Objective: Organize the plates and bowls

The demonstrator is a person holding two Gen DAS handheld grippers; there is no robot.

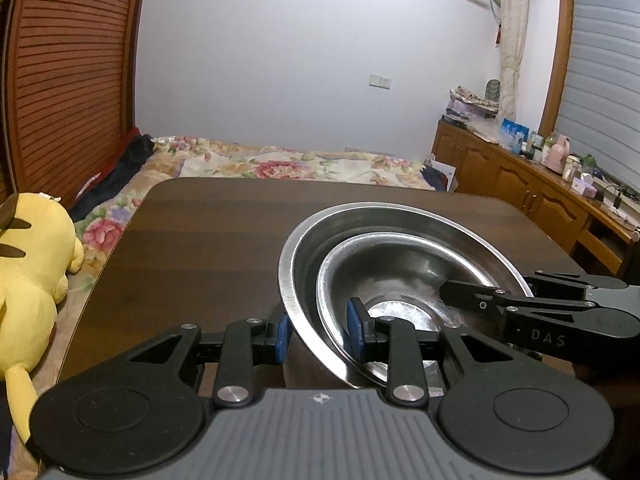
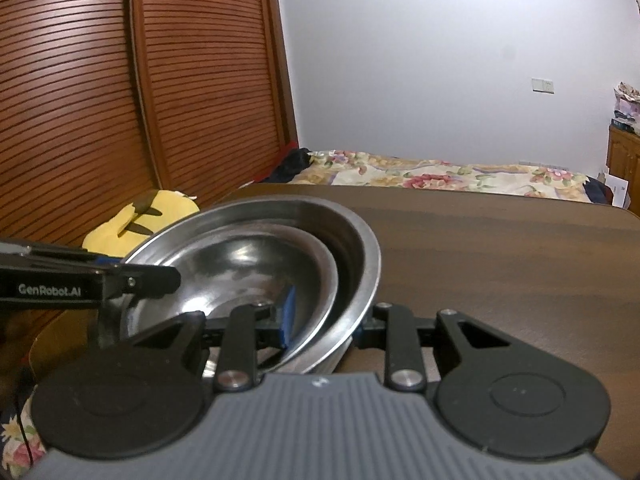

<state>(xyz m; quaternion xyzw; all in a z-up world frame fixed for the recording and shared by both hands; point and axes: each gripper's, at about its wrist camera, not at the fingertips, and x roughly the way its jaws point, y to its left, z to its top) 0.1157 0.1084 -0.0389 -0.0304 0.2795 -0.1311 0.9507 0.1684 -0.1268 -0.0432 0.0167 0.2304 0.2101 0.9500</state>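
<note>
Two steel bowls, small bowl (image 1: 400, 276) nested in big bowl (image 1: 384, 220), sit nr table (image 1: 200, 240) near edge. Left gripper (image 1: 318, 334) & right gripper (image 2: 326, 318) each straddle both rims, jaws apart, not clamped. Squeeze evenly, lift level.

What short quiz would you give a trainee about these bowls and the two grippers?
1. True or false: the smaller steel bowl sits nested inside the larger steel bowl.
2. How is the left gripper placed? A: one finger inside the bowls and one outside, astride the rims. B: both fingers inside the smaller bowl. C: well away from the bowls, over the bed.
3. What yellow thing lies beside the dark wooden table?

Key: 1 true. 2 A; the right gripper sits astride the opposite rims in the same way. 3 a plush toy.
</note>
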